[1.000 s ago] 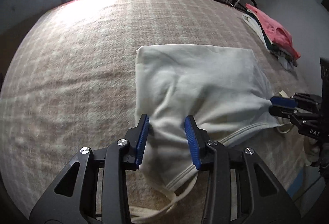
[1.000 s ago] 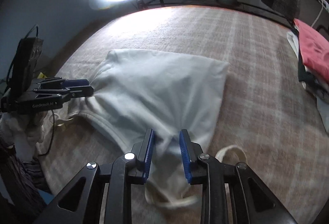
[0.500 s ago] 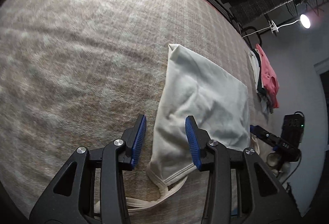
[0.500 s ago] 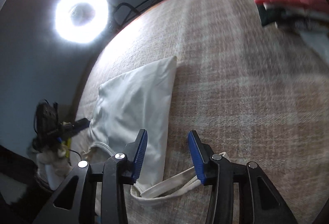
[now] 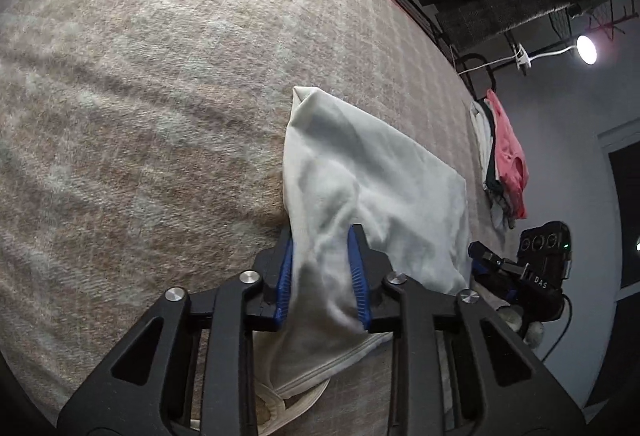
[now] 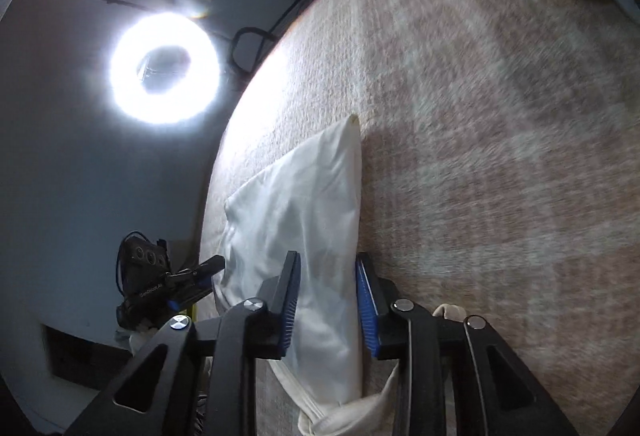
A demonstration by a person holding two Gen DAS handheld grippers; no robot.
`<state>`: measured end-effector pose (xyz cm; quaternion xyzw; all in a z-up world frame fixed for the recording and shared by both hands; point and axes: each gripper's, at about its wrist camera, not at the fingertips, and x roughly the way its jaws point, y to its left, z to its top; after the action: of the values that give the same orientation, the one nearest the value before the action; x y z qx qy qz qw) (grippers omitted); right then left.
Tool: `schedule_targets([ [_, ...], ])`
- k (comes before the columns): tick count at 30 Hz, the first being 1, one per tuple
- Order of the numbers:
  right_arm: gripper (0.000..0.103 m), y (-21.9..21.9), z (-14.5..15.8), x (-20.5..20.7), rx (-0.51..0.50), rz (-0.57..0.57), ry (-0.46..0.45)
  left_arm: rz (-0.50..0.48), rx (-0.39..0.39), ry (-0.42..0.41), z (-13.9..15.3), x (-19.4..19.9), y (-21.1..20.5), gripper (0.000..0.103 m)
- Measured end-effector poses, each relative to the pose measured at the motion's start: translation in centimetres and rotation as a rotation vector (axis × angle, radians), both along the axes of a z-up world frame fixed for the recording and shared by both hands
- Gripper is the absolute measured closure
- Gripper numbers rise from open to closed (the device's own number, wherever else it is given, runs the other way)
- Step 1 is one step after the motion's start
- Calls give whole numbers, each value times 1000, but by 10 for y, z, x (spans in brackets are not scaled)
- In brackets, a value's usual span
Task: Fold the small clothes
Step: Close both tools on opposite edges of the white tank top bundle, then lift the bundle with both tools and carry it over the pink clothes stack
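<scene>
Cream garment (image 5: 372, 187) lay on the plaid bed (image 5: 140, 95), its near edge at 6 o'clock. Both tools, left tool (image 5: 322, 272) and right tool (image 6: 328, 300), had just closed from their earlier spread, each pinching cloth; the next fold looked ready to lift.

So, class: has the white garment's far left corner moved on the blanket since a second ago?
Yes. The white garment has shifted right across the blanket, towards the clothes pile.

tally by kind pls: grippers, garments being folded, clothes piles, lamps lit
Grippers: 2, left gripper, right gripper
Garment being folded: 1, white garment
Clothes piles: 1, stacked clothes
Lit lamps: 2, ring light, clip lamp
Total: 6
</scene>
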<state>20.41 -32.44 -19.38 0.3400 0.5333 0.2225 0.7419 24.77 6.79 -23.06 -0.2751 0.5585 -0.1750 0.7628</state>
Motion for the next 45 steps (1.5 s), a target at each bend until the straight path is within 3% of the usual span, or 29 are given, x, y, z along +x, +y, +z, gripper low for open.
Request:
schedule_targets([
  [3, 92, 9, 6, 0, -46, 4, -7, 5, 24, -8, 2, 0, -4, 95],
  [6, 98, 13, 16, -2, -87, 2, -23, -19, 76, -50, 10, -2, -10, 97],
  [12, 100, 29, 46, -6, -175, 37, -91, -66, 162, -168, 41, -15, -32, 98],
  [22, 100, 32, 99, -15, -270, 63, -192, -129, 144, -241, 71, -25, -83, 99],
  [35, 101, -76, 155, -27, -389, -67, -281, -246, 93, -348, 112, 14, -198, 99],
  [45, 101, -169, 189, 0, -510, -189, -330, -348, 88, -453, 146, 73, -320, 99],
])
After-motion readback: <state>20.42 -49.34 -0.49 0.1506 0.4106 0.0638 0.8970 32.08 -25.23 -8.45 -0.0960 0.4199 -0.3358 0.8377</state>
